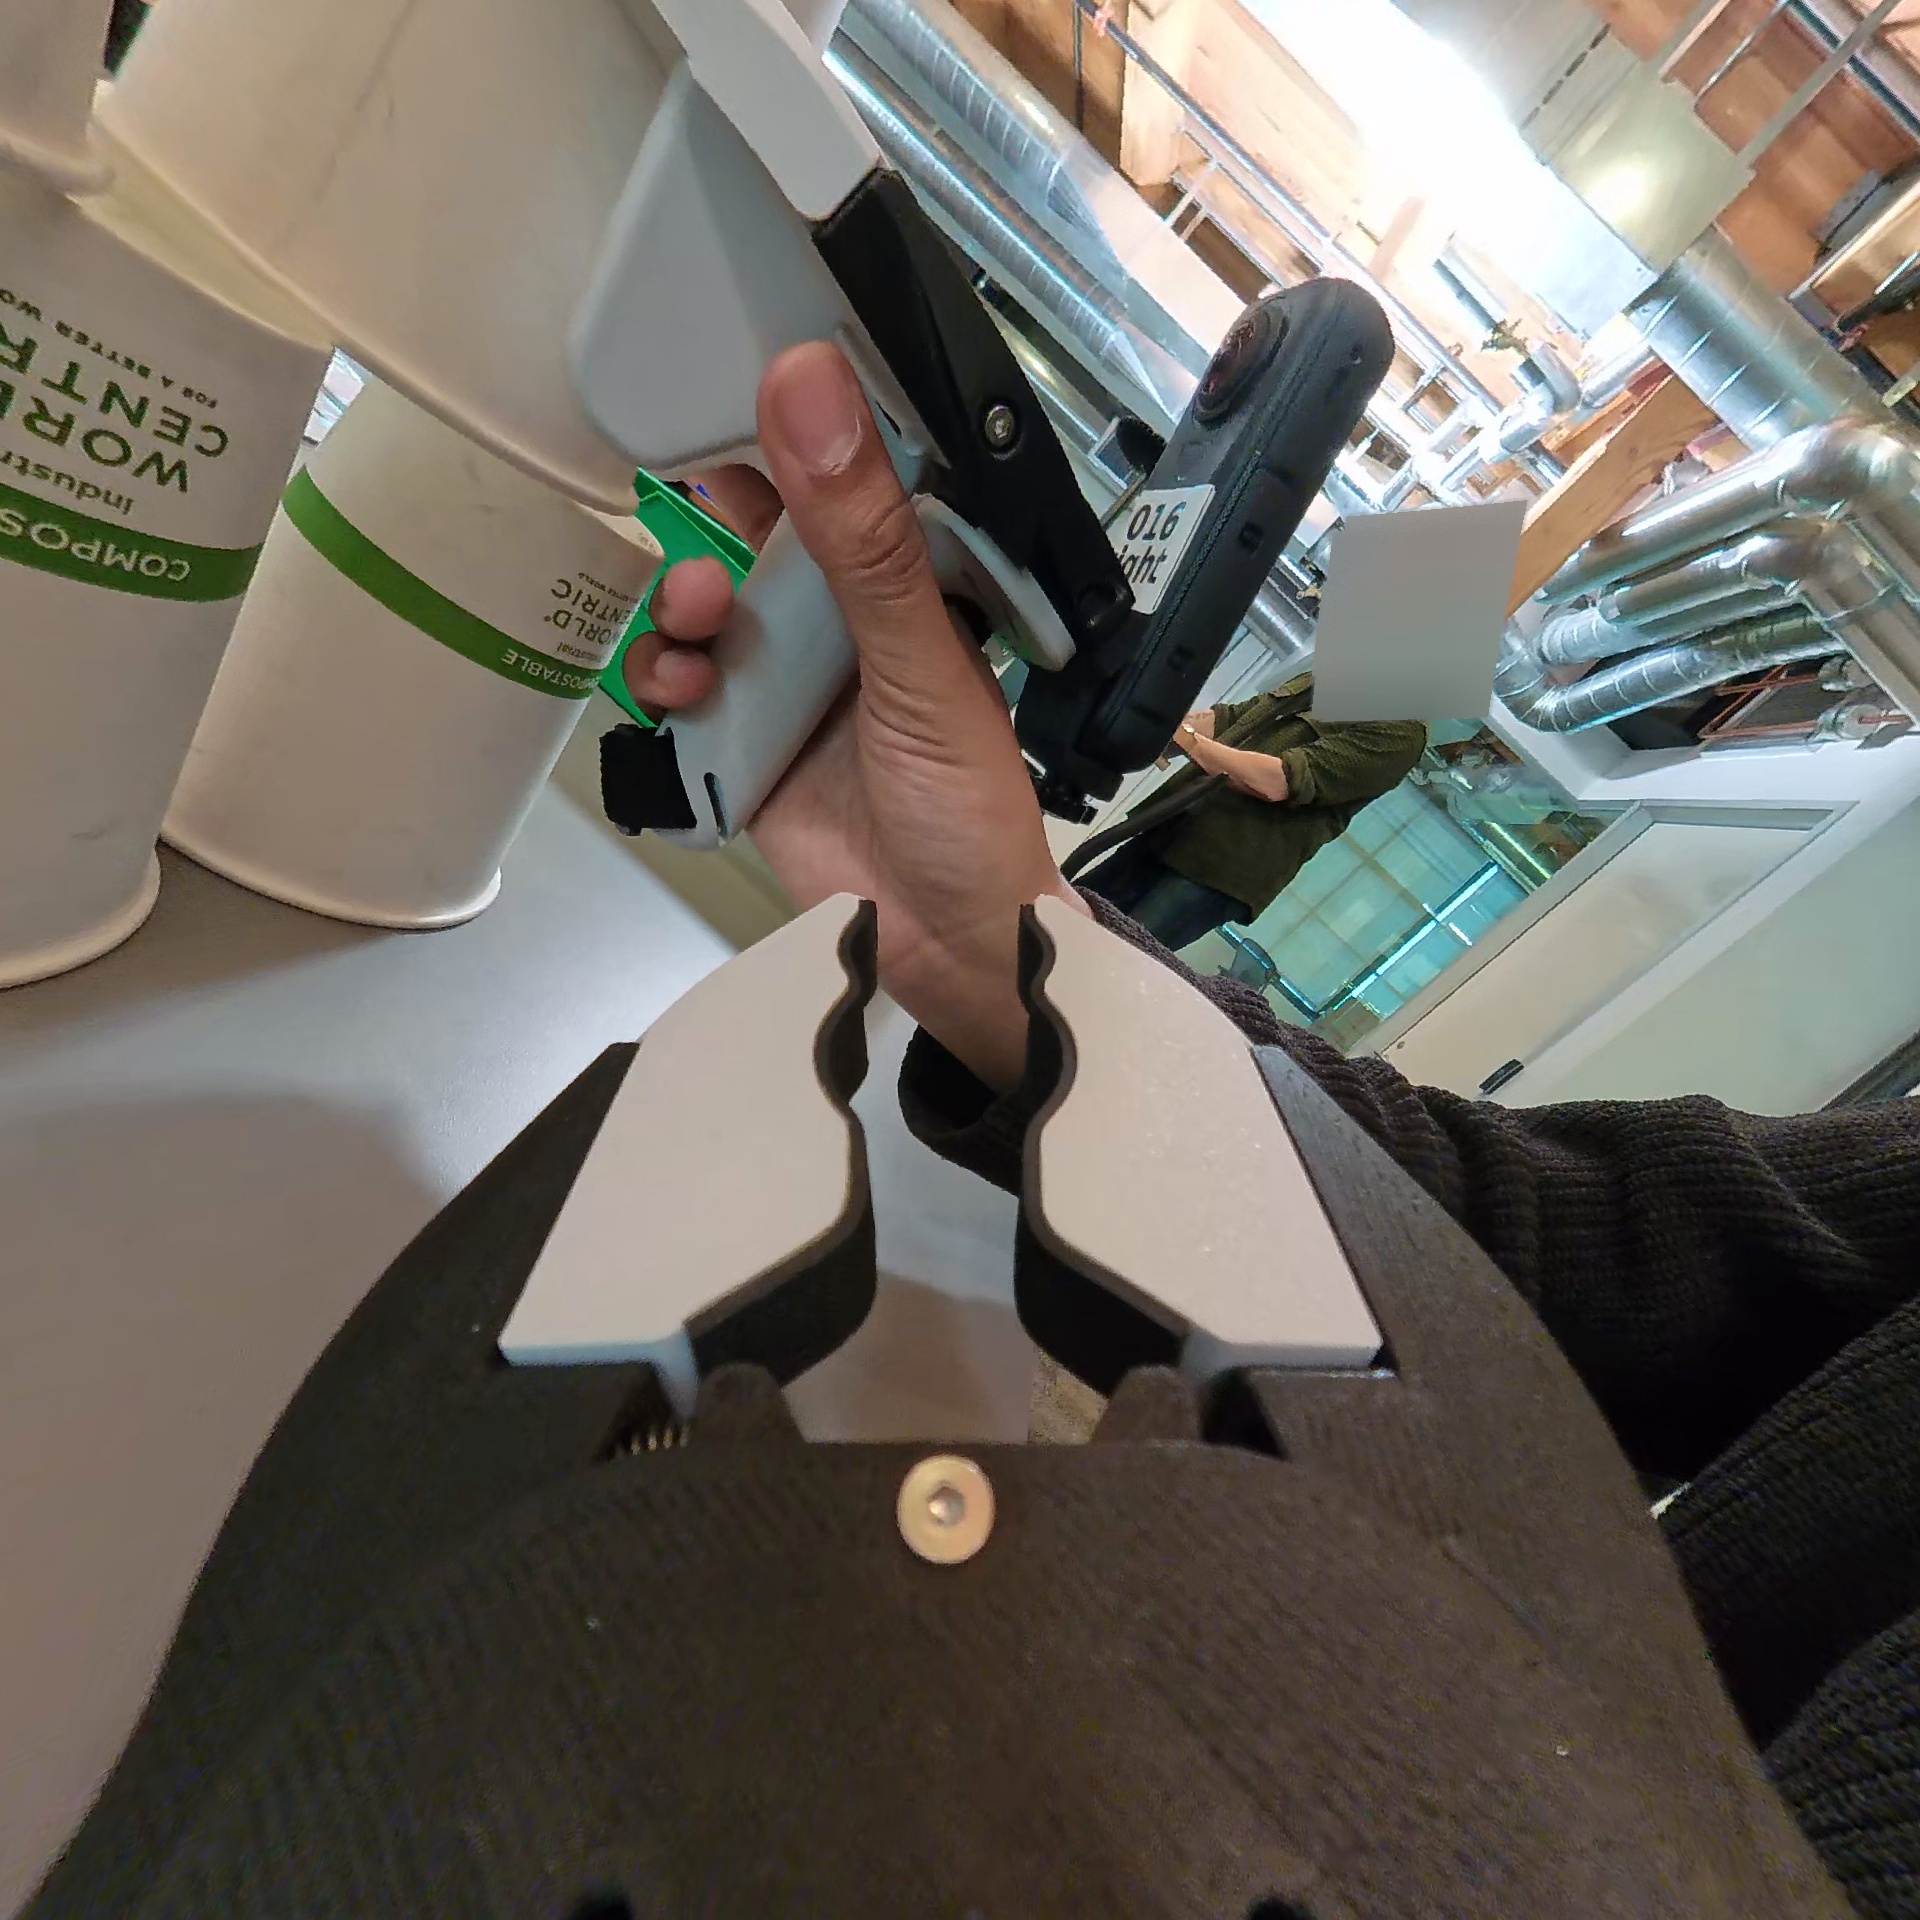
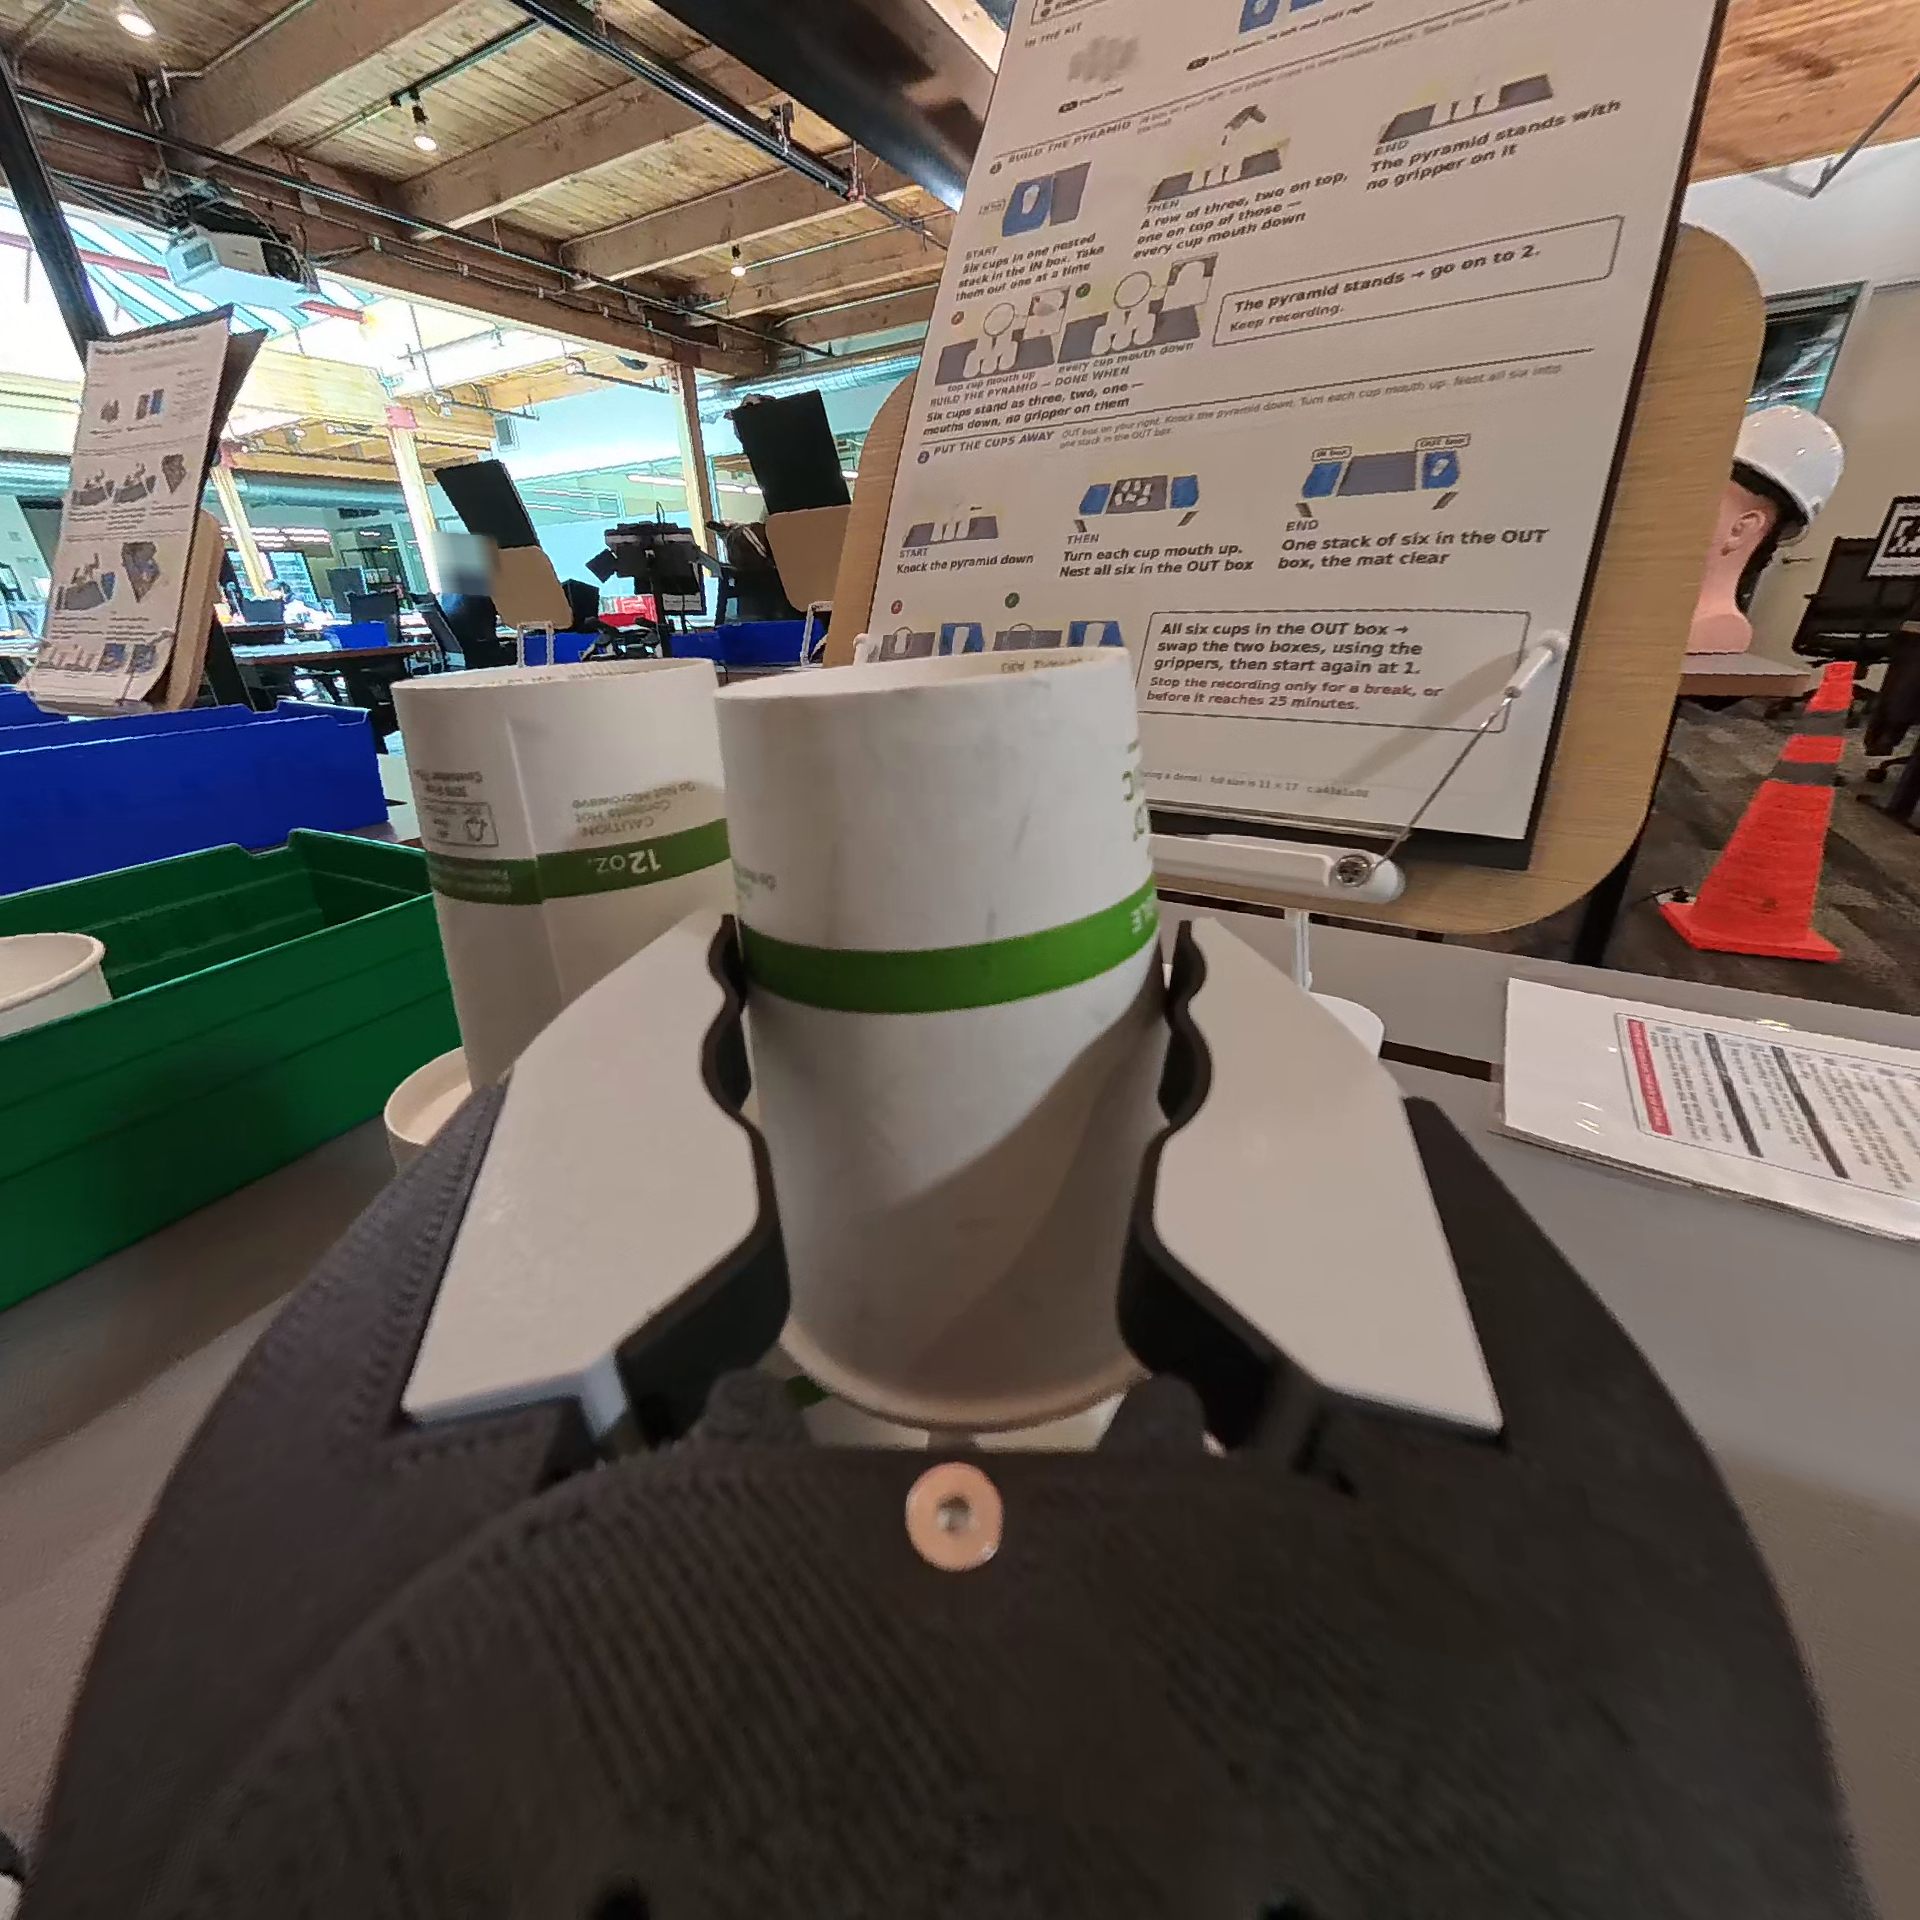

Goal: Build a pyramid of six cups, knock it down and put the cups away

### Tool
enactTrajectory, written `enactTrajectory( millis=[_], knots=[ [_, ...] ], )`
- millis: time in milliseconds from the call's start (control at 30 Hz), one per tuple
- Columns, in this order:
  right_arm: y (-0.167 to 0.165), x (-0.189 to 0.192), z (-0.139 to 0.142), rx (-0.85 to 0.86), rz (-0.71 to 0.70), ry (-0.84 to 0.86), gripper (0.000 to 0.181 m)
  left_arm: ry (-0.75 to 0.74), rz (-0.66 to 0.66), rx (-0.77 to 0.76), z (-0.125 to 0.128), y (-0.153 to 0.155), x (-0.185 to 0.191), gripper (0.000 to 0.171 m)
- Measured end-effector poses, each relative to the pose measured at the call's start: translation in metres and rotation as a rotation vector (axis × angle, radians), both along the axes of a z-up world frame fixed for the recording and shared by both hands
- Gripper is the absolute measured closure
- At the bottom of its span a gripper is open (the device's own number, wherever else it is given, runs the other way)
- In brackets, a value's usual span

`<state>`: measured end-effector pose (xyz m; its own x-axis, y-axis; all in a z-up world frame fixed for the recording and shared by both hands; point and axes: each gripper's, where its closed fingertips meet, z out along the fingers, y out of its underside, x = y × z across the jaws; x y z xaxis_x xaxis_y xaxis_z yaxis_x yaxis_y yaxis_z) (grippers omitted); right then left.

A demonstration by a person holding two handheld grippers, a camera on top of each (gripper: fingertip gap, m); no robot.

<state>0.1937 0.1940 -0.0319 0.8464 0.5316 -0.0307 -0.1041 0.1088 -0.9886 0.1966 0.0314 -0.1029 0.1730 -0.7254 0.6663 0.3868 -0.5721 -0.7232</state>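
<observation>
My right gripper (image 2: 954, 966) is shut on a white paper cup with a green band (image 2: 935, 831). The cup is mouth down, with one finger on each side at the band. A second mouth-down cup (image 2: 571, 831) stands close on its left at the same height. In the left wrist view the held cup (image 1: 364, 208) hangs just above two mouth-down cups (image 1: 114, 540) (image 1: 384, 707) that stand on the grey table (image 1: 260, 1143). A hand (image 1: 894, 644) grips the right gripper's handle (image 1: 769, 665). My left gripper (image 1: 951, 925) is open and empty, low and to the right of the cups.
A green bin (image 2: 229, 1039) sits at the left with a white cup (image 2: 42, 977) at its near edge, and blue bins (image 2: 187, 790) stand behind it. An instruction board on a stand (image 2: 1299, 416) rises behind the cups. A printed sheet (image 2: 1714, 1101) lies on the table at the right. A person (image 1: 1278, 779) stands far off.
</observation>
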Motion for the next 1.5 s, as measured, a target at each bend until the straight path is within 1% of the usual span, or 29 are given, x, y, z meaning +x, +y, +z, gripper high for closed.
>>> enactTrajectory(
  millis=[300,533,700,800,867,933,1000,1067,1133,1233,1400,1500],
  knots=[
    [0.000,0.001,-0.002,-0.005,-0.003,-0.008,0.101,0.001,-0.003,0.000,0.000,-0.001,0.000,0.146],
    [-0.004,0.001,0.001,-0.011,0.017,-0.002,0.091,0.001,-0.007,-0.002,-0.001,-0.001,0.000,0.146],
    [-0.021,0.011,0.012,-0.002,0.044,-0.002,0.079,0.001,-0.013,-0.001,-0.001,-0.002,0.001,0.146],
    [-0.040,0.024,0.020,0.037,0.060,0.021,0.078,0.004,-0.016,0.001,-0.001,-0.003,0.001,0.146],
    [-0.050,0.036,0.027,0.078,0.047,0.044,0.088,0.005,-0.015,0.003,0.000,-0.003,0.001,0.146],
    [-0.058,0.046,0.026,0.094,0.027,0.070,0.106,0.010,-0.016,0.008,-0.001,-0.004,0.002,0.146],
    [-0.063,0.047,0.015,0.097,0.038,0.054,0.134,0.011,-0.015,0.009,-0.001,-0.004,0.002,0.147],
    [-0.063,0.042,0.003,0.089,0.063,0.011,0.158,0.012,-0.015,0.008,-0.001,-0.003,0.001,0.147],
    [-0.064,0.030,-0.009,0.068,0.133,-0.056,0.180,0.014,-0.016,0.007,-0.002,-0.003,0.002,0.147],
    [-0.061,0.021,-0.026,0.032,0.173,-0.127,0.181,0.015,-0.017,0.003,-0.003,-0.002,0.001,0.147],
    [-0.057,0.014,-0.039,-0.029,0.226,-0.121,0.181,0.009,-0.021,-0.012,-0.005,-0.001,0.001,0.147],
    [-0.052,0.013,-0.047,-0.061,0.217,-0.136,0.181,0.002,-0.028,-0.023,-0.006,-0.001,0.002,0.147]
  ],
)
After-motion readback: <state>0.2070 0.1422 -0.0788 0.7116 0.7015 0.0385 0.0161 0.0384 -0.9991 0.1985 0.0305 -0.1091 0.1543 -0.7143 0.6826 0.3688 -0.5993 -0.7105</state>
